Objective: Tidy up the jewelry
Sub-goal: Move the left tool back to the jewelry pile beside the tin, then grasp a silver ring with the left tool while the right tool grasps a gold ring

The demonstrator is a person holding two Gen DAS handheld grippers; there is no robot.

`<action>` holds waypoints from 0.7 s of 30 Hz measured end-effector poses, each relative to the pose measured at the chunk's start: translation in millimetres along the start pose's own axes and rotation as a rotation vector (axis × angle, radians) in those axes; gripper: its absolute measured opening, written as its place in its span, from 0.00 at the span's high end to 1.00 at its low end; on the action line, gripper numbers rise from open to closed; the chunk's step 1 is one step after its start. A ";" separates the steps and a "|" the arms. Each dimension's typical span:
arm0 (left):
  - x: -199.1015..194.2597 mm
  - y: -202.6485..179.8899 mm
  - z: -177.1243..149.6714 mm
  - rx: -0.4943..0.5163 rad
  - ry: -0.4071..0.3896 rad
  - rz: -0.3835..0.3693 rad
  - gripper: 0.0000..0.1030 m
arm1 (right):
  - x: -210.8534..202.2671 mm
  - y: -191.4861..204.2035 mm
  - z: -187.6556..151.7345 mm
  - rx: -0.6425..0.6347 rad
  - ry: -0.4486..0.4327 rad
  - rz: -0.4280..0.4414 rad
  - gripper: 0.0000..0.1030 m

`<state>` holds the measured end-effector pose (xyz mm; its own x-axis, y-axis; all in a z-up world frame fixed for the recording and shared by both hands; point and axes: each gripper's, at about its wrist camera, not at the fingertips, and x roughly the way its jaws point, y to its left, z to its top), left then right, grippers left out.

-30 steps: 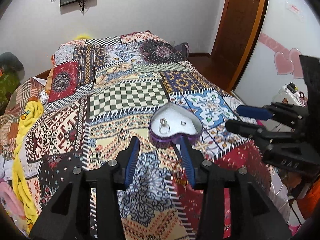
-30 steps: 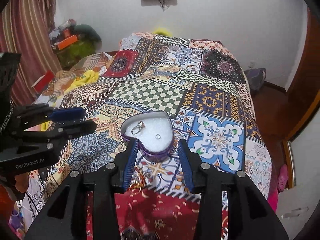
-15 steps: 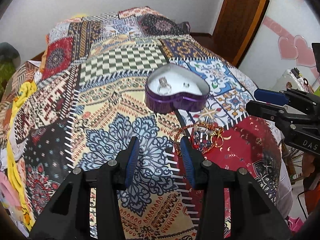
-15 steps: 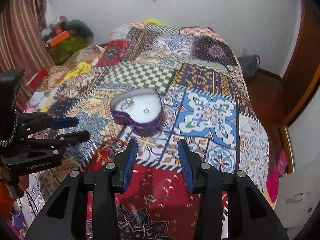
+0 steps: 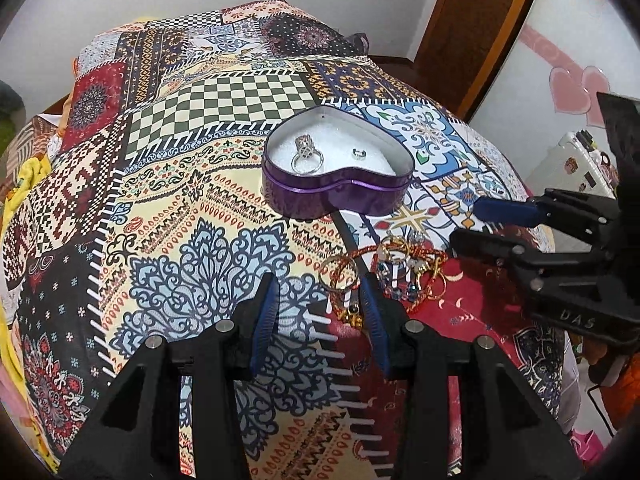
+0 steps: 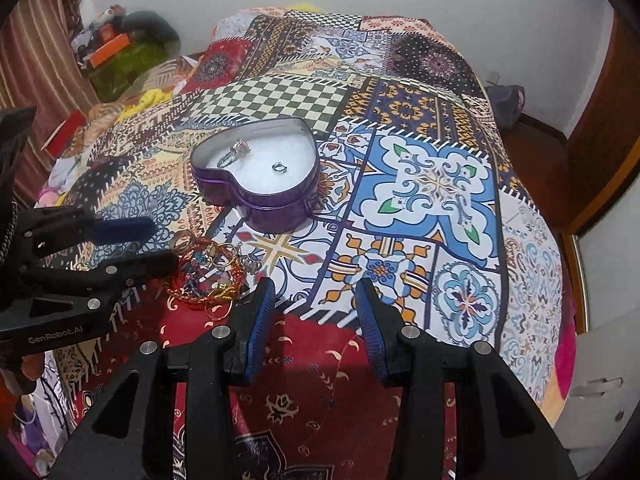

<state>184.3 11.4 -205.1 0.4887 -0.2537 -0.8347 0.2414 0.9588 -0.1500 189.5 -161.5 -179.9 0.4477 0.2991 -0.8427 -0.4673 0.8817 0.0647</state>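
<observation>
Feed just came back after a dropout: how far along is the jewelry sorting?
Early stage. Done: a large ring and a small ring lie in the open purple heart tin. In hand: nothing; the left gripper and right gripper are both open and empty. Left: the tangled pile of bracelets and earrings on the bedspread, just ahead of the left gripper.

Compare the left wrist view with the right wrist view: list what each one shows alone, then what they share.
Only the left wrist view: pink heart stickers on the white wall at the right, and a brown wooden door.

Only the right wrist view: a striped curtain and a cluttered green heap at the left.

Both: the purple heart-shaped tin holding a large silver ring and a small silver ring, the tangled pile of gold and red jewelry on the patchwork bedspread, and both grippers open and empty.
</observation>
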 end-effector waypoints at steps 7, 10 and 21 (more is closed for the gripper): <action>5.8 -0.6 4.3 0.002 -0.016 -0.016 0.60 | 6.8 7.9 2.6 -0.026 0.008 0.022 0.63; 6.9 -0.7 4.5 0.002 -0.025 -0.026 0.60 | 6.0 8.3 3.4 -0.020 0.004 0.033 0.63; 8.2 1.8 4.5 -0.017 -0.035 -0.065 0.80 | -2.9 8.6 3.1 0.009 -0.010 0.064 0.63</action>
<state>192.6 10.5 -209.8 0.5020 -0.3195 -0.8037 0.2592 0.9421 -0.2126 186.5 -153.7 -175.3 0.4251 0.3586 -0.8311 -0.4886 0.8638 0.1229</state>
